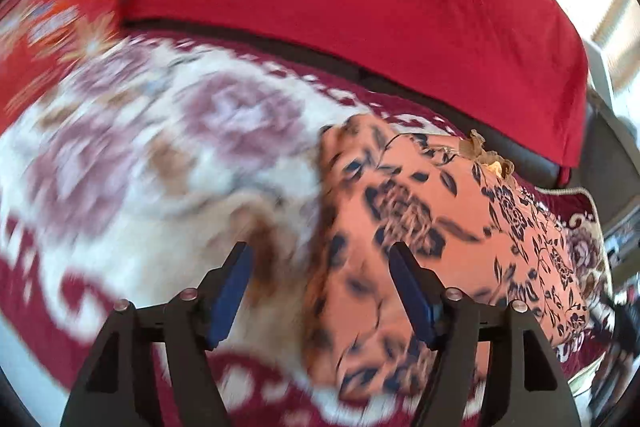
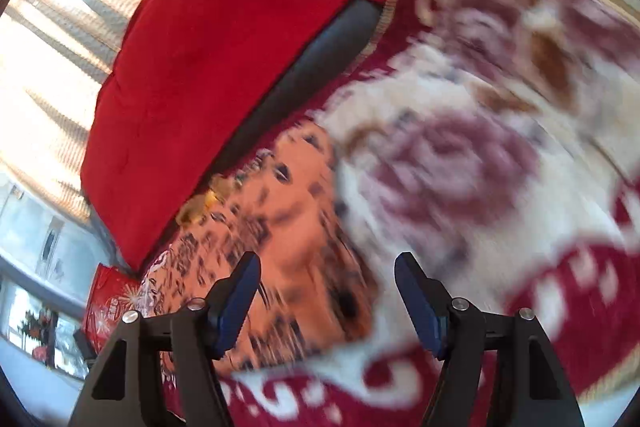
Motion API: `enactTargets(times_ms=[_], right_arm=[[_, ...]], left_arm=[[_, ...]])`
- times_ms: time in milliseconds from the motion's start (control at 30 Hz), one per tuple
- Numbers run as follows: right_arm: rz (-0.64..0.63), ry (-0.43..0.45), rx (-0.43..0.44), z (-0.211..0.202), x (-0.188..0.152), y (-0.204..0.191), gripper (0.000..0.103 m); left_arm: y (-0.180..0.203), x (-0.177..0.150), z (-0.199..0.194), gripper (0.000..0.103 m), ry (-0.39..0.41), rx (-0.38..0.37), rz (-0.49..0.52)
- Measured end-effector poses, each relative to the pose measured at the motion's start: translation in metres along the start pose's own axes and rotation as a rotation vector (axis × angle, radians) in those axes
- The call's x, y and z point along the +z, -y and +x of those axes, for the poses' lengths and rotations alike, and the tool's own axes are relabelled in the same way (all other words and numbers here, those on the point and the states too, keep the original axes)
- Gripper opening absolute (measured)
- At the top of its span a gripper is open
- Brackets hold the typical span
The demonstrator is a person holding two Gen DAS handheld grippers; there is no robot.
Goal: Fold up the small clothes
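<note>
A folded peach floral garment [image 1: 440,247] lies on a red-and-cream blanket [image 1: 140,155]. The left gripper [image 1: 320,263] and right gripper [image 2: 327,273] hover above it, jaws apart and empty.

Floral garment [image 1: 440,251] on patterned blanket [image 1: 168,155]
</note>
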State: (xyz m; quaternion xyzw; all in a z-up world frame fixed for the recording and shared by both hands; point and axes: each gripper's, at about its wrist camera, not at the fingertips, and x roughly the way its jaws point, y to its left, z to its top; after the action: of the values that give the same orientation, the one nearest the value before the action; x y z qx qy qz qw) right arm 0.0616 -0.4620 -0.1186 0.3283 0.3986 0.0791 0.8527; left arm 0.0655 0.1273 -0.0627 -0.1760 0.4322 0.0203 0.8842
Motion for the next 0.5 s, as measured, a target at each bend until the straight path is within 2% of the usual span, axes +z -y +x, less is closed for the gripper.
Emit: enactTargets(times_ms=[100,167,300,367,433,500], right_arm=[[-0.027,-0.036,0.003,0.036,0.030,-0.012,0.073],[-0.024,-0.069,0.016,0.054,0.039,-0.016,0.073],[-0.083,-0.097,-0.020,0.078,0.053,-0.025,0.071],[-0.099,-0.097,-0.037,0.091,0.062,-0.028,0.071],[-0.112,-0.111,-0.056,0.103,0.070,-0.029,0.071],[-0.133,-0.127,-0.074,0.116,0.075,-0.030,0.069]], left_arm=[[0.017,0.021,0.026,0.071,-0.064,-0.051,0.043],[0.023,0.027,0.039,0.071,-0.067,-0.050,0.055],[0.025,0.046,0.057,0.071,-0.054,-0.039,0.036],[0.028,0.052,0.062,0.060,-0.039,-0.030,0.051],[0.030,0.055,0.068,0.042,-0.046,-0.015,0.060],[0.028,0.055,0.073,0.041,-0.054,-0.016,0.043]])
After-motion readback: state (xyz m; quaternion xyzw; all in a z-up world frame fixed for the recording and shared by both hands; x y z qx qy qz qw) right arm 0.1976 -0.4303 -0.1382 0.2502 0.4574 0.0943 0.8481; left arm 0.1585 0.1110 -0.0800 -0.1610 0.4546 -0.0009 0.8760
